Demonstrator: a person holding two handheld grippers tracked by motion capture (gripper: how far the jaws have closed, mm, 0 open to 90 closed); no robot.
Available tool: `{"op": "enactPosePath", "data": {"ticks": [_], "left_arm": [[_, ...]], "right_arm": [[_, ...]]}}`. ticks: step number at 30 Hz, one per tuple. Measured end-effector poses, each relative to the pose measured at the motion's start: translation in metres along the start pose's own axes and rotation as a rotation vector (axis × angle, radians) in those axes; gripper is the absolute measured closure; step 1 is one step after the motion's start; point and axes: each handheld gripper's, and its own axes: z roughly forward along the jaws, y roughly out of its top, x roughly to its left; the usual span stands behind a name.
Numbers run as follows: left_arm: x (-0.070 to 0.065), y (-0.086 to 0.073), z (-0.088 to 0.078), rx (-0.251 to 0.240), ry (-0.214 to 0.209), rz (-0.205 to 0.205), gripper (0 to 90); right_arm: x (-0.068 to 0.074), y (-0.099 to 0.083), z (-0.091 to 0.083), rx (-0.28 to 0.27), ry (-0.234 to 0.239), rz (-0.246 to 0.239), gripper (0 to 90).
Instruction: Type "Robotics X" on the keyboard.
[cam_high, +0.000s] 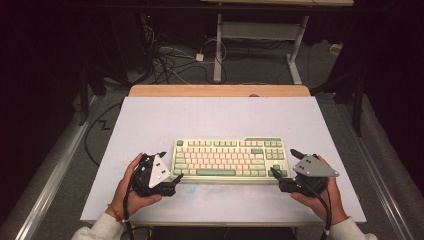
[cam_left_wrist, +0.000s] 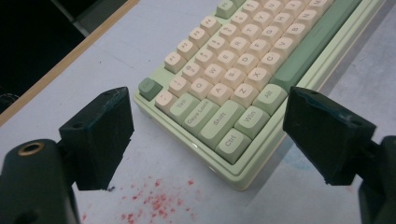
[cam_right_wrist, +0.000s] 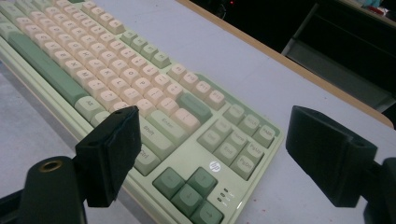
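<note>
your left hand (cam_high: 131, 186) holds the left gripper (cam_high: 172, 169) at the keyboard's (cam_high: 230, 159) left end, low on the white table (cam_high: 210, 117). its jaws stand wide apart and hold nothing. in the left gripper view they straddle the keyboard's near left corner, one jaw over bare table beside the esc side, the other beyond the front edge near the alt key; neither is seen touching the case. red specks (cam_left_wrist: 154, 200) dot the table just below that corner.

the keyboard lies flat in the middle of the table, towards your side, its long edge parallel to the table's front. it is pale green with cream and green keys.

your right hand (cam_high: 320, 192) holds the right gripper (cam_high: 282, 162) at the keyboard's right end. its jaws also gape wide, empty. in the right gripper view one jaw hangs over the keys near shift, the other over table past the right edge, with the arrow keys (cam_right_wrist: 189, 189) between them.
</note>
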Motion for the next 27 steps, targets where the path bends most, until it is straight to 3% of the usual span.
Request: {"op": "enactPosePath", "data": {"ticks": [10,13,15,27], "left_arm": [[0.004,-0.02,-0.006,0.037,0.027,-0.006,15.3],[0.005,-0.026,-0.006,0.043,0.018,-0.02,15.4],[0.005,-0.031,-0.007,0.051,0.038,-0.009,15.4],[0.009,-0.053,-0.012,0.067,0.02,-0.065,15.4]], "right_arm": [[-0.004,-0.011,-0.006,0.012,-0.011,0.016,18.5],[-0.005,-0.014,-0.006,0.011,-0.014,0.014,18.4],[-0.007,-0.017,-0.006,0.015,-0.014,0.019,18.4],[-0.01,-0.038,-0.012,0.022,-0.056,0.08,18.7]]}}
